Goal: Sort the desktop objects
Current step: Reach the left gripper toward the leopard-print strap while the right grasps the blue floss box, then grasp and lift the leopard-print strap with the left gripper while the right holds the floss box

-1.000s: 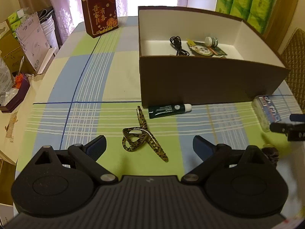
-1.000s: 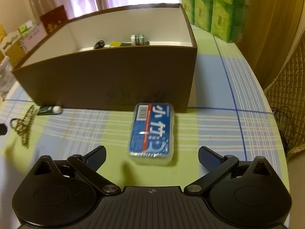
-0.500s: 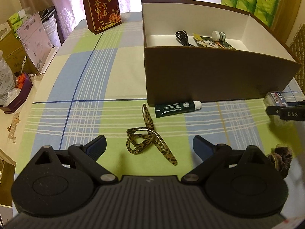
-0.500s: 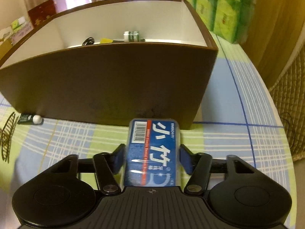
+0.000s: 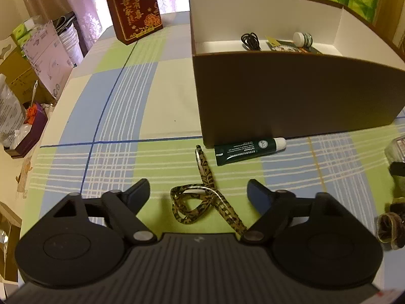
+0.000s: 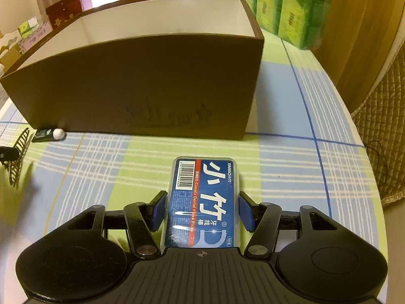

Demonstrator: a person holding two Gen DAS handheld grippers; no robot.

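**Right gripper clamped on floss pick box; left gripper spread over hair clip**

The dental floss pick box (image 6: 203, 202), a clear case with a blue label, sits between the two blue pads of the right gripper (image 6: 202, 212). Both pads (image 6: 158, 211) press against its long sides, so the jaws are closed on it. The case is over the checked tablecloth (image 6: 291, 177), in front of the brown cardboard box (image 6: 152, 83); whether it touches the cloth cannot be told.

The left gripper (image 5: 197, 192) is spread wide and grips nothing. The leopard-print hair clip (image 5: 202, 202) lies on the cloth between its fingers, touching neither.

A dark green tube (image 5: 249, 150) with a white cap lies just beside the base of the cardboard box's front wall. Inside the box, against the far wall, are a coiled black cable (image 5: 250, 41), a small white-capped bottle (image 5: 302, 39) and flat packets (image 5: 283, 46).

A red gift box (image 5: 135, 7) stands at the far edge of the table. Green packages (image 6: 286, 7) are stacked beyond the box on the right.
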